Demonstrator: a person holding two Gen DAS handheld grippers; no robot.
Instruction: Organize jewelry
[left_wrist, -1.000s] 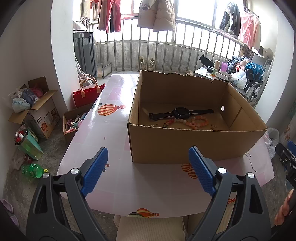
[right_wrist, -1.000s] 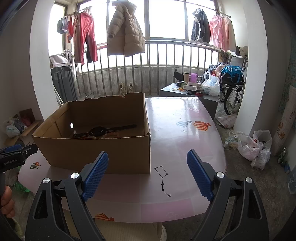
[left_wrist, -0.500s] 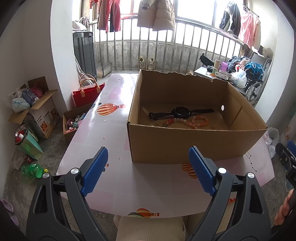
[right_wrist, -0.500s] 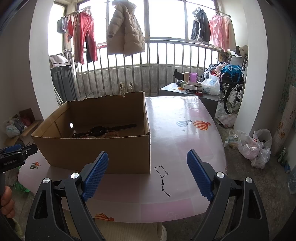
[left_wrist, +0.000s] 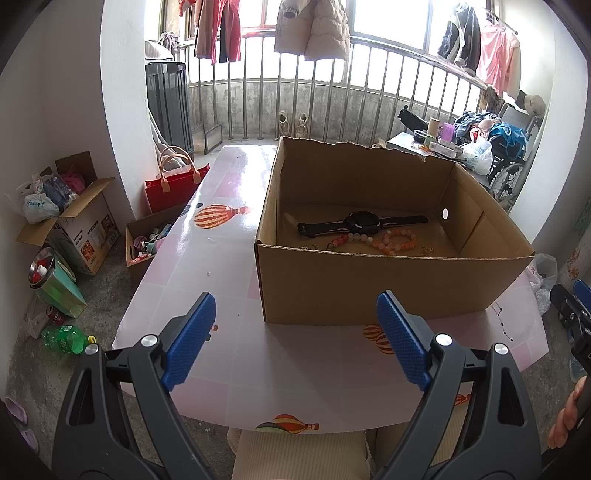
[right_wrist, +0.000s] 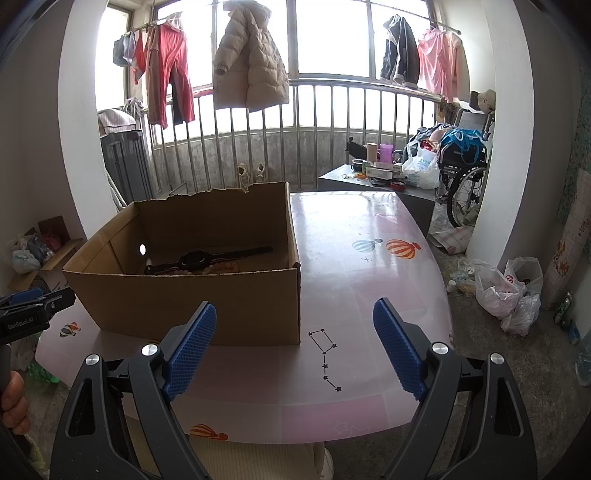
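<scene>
Nothing has shifted: both grippers hover with fingers spread, empty. Inside the cardboard box (left_wrist: 388, 288), watch (left_wrist: 361, 222) and bead bracelet (left_wrist: 384, 239) lie crosswise at twelve o'clock from left gripper (left_wrist: 295, 339), nearer than right gripper (right_wrist: 295, 341).

Open cardboard box (left_wrist: 369, 291) on table; black watch (left_wrist: 360, 222) lying flat inside toward the far side, orange-pink bead bracelet (left_wrist: 384, 240) just nearer.
</scene>
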